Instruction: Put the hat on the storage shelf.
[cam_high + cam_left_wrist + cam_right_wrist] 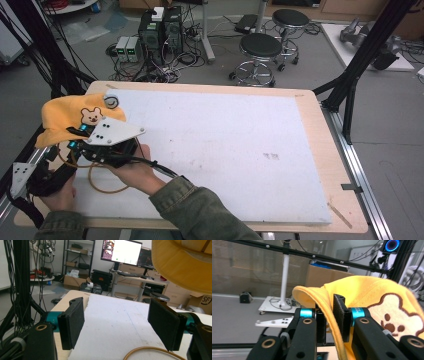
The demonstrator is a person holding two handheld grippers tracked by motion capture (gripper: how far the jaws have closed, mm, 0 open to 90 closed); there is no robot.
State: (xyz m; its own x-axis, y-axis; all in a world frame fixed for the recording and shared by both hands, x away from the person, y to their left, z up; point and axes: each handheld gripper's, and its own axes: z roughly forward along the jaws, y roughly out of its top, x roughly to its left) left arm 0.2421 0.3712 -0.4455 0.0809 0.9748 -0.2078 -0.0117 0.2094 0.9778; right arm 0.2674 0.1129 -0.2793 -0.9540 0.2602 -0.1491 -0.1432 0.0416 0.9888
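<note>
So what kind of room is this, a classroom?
More likely a lab or workshop. There are computer boxes tangled in cables on the floor, lit computer screens on a desk, and round stools behind the table.

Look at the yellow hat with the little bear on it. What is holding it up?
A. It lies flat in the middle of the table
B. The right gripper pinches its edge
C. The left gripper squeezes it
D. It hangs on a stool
B: in the right gripper view the right gripper has its black jaws closed on the edge of the yellow hat, while the left gripper stands open with nothing between its jaws.
</note>
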